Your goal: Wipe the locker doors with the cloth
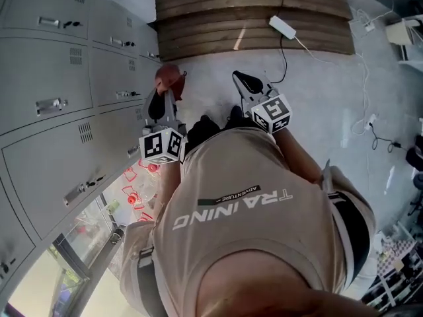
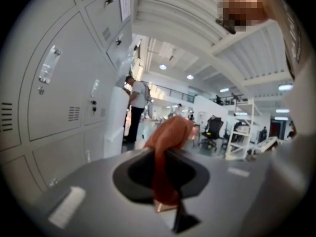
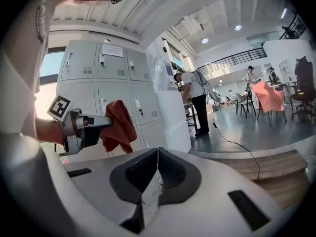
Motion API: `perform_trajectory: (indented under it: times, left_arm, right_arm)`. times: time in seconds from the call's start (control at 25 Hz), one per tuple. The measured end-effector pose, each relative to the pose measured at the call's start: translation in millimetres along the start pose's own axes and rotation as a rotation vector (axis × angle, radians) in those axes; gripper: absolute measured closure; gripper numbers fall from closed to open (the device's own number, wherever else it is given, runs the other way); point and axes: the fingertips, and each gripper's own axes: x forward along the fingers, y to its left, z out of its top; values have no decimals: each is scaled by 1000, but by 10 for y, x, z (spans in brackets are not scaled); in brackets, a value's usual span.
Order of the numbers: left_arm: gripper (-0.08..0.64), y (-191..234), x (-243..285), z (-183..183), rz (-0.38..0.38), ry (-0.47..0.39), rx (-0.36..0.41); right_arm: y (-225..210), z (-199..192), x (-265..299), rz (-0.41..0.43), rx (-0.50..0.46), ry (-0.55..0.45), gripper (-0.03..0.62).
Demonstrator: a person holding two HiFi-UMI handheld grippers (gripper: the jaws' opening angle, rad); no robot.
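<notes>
Grey lockers [image 1: 46, 104] line your left, standing on pale concrete floor [image 1: 317, 98]. Ahead lies a wooden platform [image 1: 251, 12], with a white power strip [image 1: 283, 26] near its right end. Your shirt [image 1: 231, 207] reads "TRAINING", with "ADVENTURE" in smaller letters. A paper notice [image 3: 112, 50] is stuck on an upper locker door, its print too small to read.

Your left gripper [image 2: 165, 154] is clenched on the red-brown cloth [image 2: 170, 132]. The cloth runs down between the jaws and bunches above their tips. In the head view it hangs just beside the locker doors, but you cannot tell whether it touches one. Your right gripper [image 3: 157, 157] has its jaws pressed together with nothing between them. It is held level with the left one, toward the open floor. Further off, a person [image 3: 195, 100] stands by the lockers' far end.
</notes>
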Motion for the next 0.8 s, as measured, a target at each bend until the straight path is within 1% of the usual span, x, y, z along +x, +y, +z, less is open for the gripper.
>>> perform_trajectory:
  times: [0.12, 0.24, 0.44, 0.48, 0.6, 0.64, 0.76, 0.8]
  left_arm:
    - [506, 164, 189, -37, 34, 7, -33]
    - [506, 373, 399, -21, 43, -3, -49]
    - [506, 889, 789, 164, 60, -27, -56]
    - [506, 983, 885, 217, 61, -33, -61]
    - [506, 1216, 1178, 390, 50, -62, -55]
    - [506, 1292, 1258, 449, 47, -70, -45]
    - [506, 1505, 1397, 589, 60, -86, -25]
    - [506, 1559, 1407, 611, 72, -86, -26]
  right_arm:
    - [-63, 85, 303, 51, -20, 20, 577]
    - [-118, 155, 675, 84, -46, 36, 577]
    - [-78, 518, 1338, 112, -83, 27, 577]
    - [-50, 605, 1456, 128, -109, 23, 577]
    - [-6, 748, 1844, 167, -234, 39, 577]
    - [6, 781, 1981, 175, -251, 39, 577]
    - [79, 905, 2315, 215, -197, 15, 577]
    - [117, 929, 2393, 234, -198, 15, 577]
